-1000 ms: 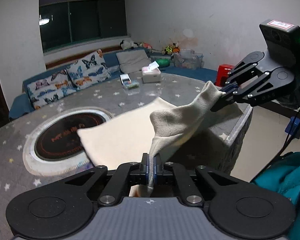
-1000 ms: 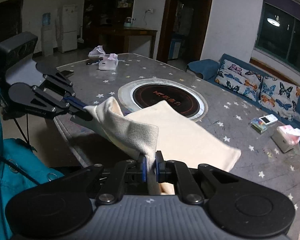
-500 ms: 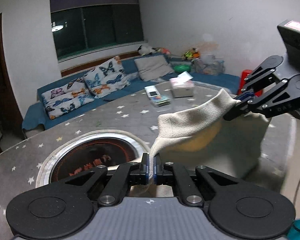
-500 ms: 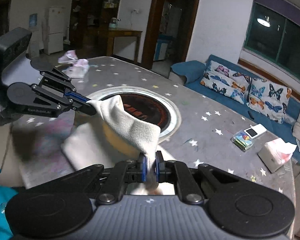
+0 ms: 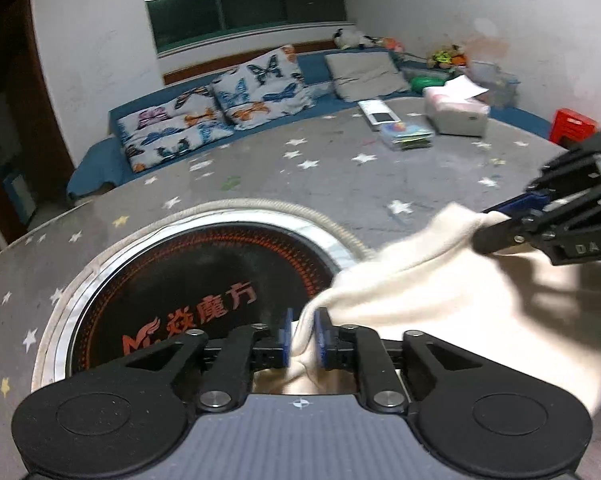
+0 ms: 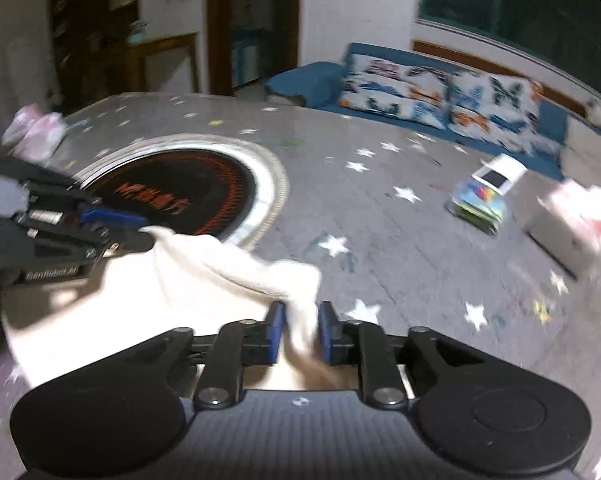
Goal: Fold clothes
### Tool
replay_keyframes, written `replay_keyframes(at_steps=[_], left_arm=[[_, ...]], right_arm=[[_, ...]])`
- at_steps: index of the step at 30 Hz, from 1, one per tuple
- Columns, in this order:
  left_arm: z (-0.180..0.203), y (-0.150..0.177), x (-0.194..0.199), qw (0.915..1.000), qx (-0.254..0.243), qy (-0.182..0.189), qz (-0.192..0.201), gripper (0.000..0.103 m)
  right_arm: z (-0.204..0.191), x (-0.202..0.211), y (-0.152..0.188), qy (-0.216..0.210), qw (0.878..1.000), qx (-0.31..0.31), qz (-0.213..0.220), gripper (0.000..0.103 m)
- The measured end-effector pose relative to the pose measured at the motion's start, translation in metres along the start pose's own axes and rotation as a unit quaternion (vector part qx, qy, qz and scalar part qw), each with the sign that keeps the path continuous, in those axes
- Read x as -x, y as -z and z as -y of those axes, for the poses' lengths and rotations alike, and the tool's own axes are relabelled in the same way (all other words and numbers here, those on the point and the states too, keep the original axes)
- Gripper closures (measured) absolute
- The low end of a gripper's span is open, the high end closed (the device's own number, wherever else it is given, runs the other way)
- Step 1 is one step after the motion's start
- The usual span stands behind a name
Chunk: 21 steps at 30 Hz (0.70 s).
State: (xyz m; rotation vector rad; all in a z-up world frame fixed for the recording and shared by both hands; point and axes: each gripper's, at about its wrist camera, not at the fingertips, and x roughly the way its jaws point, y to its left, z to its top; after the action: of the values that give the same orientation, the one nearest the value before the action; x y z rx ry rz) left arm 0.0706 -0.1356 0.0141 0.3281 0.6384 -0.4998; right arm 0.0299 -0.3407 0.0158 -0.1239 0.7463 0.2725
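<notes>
Looking along both grippers, we see a cream cloth (image 5: pixel 440 304) folded over on the grey star-printed table (image 5: pixel 340 176), lying beside the round black hotplate (image 5: pixel 204 280) set in the table's middle. Our left gripper (image 5: pixel 302 334) has its jaws opening, one corner of the cloth standing loosely between the blue pads with a gap on the left side. Our right gripper (image 6: pixel 300 330) is opening too, the other corner still between its pads but no longer pinched. Toward the far edge sit a tissue box (image 5: pixel 458 110) and a small stack of cards (image 5: pixel 406 136).
</notes>
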Motion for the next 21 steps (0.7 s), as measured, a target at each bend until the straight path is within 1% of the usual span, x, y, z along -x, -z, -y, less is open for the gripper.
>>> replay_keyframes(at_steps=[3,7,9,12,14,15,17,19,21], left_arm=[[-0.004,0.0,0.003,0.9999,0.012,-0.004,0.002,0.078],[-0.007,-0.004,0.02,0.9993,0.028,-0.013,0.018,0.078],[-0.005,-0.007,0.032,0.9988,0.038,-0.003,0.032,0.079],[0.005,-0.012,0.041,0.9971,0.051,0.039,0.04,0.081],[0.016,-0.014,0.041,0.996,0.051,0.064,0.035,0.081],[0.022,-0.015,0.039,0.9957,0.05,0.071,0.032,0.081],[0.031,-0.015,0.032,0.9955,0.046,0.079,0.024,0.081],[0.037,-0.014,0.025,0.996,0.046,0.075,0.015,0.08],[0.035,-0.009,0.02,0.9959,0.056,0.071,0.006,0.08]], right_arm=[[0.01,0.014,0.005,0.007,0.999,-0.028,0.021,0.08],[0.019,0.041,0.014,0.011,0.998,-0.05,0.037,0.08],[0.02,0.053,0.019,0.007,0.998,-0.052,0.038,0.08],[0.02,0.056,0.025,0.004,0.998,-0.059,0.035,0.08],[0.022,0.053,0.029,0.006,0.997,-0.072,0.031,0.08],[0.025,0.049,0.031,0.01,0.996,-0.082,0.028,0.08],[0.031,0.04,0.034,0.018,0.994,-0.102,0.023,0.081],[0.036,0.036,0.038,0.021,0.993,-0.112,0.017,0.085],[0.035,0.041,0.037,0.026,0.994,-0.104,0.017,0.085]])
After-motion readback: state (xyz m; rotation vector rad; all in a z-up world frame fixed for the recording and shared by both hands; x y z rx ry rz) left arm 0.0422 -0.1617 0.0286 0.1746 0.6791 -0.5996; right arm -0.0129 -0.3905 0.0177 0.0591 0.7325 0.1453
